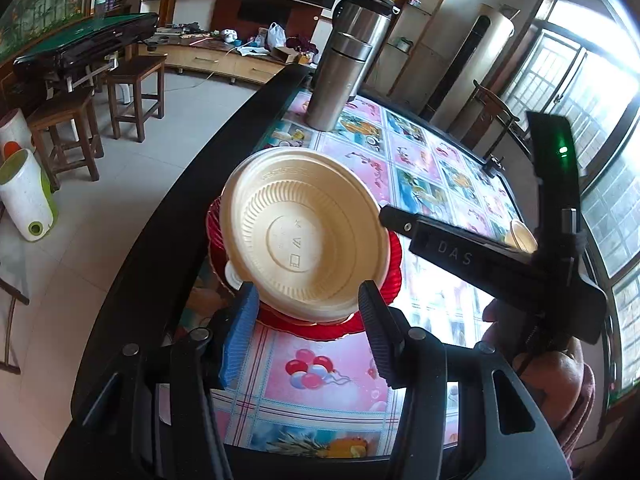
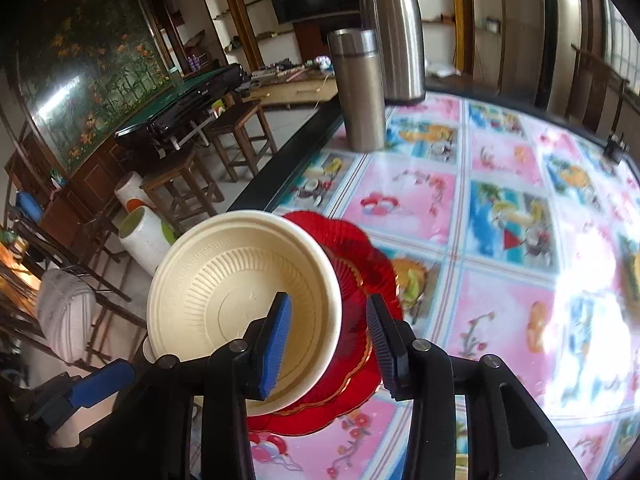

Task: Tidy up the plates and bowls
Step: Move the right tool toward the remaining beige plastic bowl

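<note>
- A cream bowl sits on stacked red plates near the table's dark edge.
- Left gripper and right gripper: fingers apart, straddling the bowl's rim.
- Steel flasks stand at 12 o'clock; wooden stools at 10 o'clock.

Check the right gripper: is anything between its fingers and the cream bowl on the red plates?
Nothing visible is. The right gripper is open and already astride the cream bowl's near rim, one finger inside the bowl and one outside, over the red plates. The steel flasks stand well beyond.
</note>
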Tool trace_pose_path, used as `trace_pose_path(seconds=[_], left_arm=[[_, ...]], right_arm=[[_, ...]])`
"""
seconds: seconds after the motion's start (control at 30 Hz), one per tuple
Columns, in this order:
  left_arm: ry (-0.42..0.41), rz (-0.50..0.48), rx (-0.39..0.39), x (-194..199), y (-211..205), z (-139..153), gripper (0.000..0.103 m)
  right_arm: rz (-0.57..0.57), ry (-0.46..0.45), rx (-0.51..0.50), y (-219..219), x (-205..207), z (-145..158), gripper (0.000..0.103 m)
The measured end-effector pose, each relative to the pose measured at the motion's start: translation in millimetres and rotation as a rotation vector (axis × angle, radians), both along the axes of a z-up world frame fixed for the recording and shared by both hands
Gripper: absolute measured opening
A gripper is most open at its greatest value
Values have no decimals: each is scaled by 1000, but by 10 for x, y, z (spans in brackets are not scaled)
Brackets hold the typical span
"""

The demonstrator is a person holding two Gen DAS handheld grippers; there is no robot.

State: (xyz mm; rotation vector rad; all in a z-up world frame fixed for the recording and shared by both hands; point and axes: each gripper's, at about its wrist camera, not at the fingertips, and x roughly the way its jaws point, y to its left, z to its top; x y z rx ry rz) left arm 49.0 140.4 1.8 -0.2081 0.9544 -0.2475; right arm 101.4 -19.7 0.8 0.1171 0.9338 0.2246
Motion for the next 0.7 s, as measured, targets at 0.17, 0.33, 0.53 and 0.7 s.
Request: trace_pose_path(seconds=[0.17, 0.33, 0.53, 0.7], left_arm=[[-5, -7, 6, -45, -77, 41, 53], [-17, -39, 23, -121, -238, 79, 56], [-15, -112, 49, -216, -582, 89, 64], [9, -211, 82, -316, -1017, 20, 69]], right_arm=[[-22, -56, 75, -247, -94, 186, 48], [-103, -86, 129, -680, -168, 232, 53], [-199, -27, 189, -1255, -245, -5, 54], [-257, 44, 228, -1665, -374, -322, 55]])
